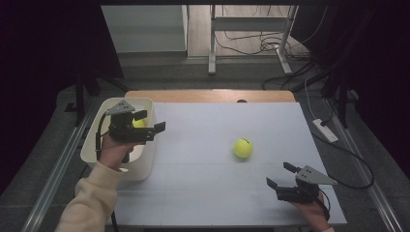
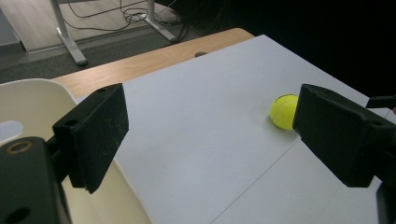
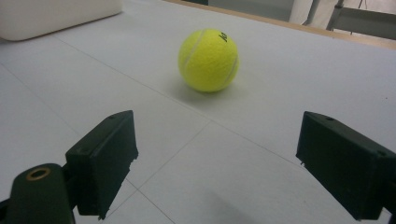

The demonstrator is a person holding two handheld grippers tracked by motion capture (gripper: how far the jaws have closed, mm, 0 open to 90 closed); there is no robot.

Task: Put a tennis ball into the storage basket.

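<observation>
At the lower right of the high view, the right gripper point(image 1: 279, 175) rests low on the white table point(image 1: 208, 193), jaws apart and empty, aimed at a tennis ball point(image 1: 242, 148) lying loose mid-frame. At the left, the left gripper point(image 1: 152, 121) hovers over a white bin point(image 1: 145, 166), jaws apart, nothing between them. A second yellow ball point(image 1: 139, 123) sits inside the bin, so I judge one ball stowed and one left. The hand hides most of the bin's inside.
</observation>
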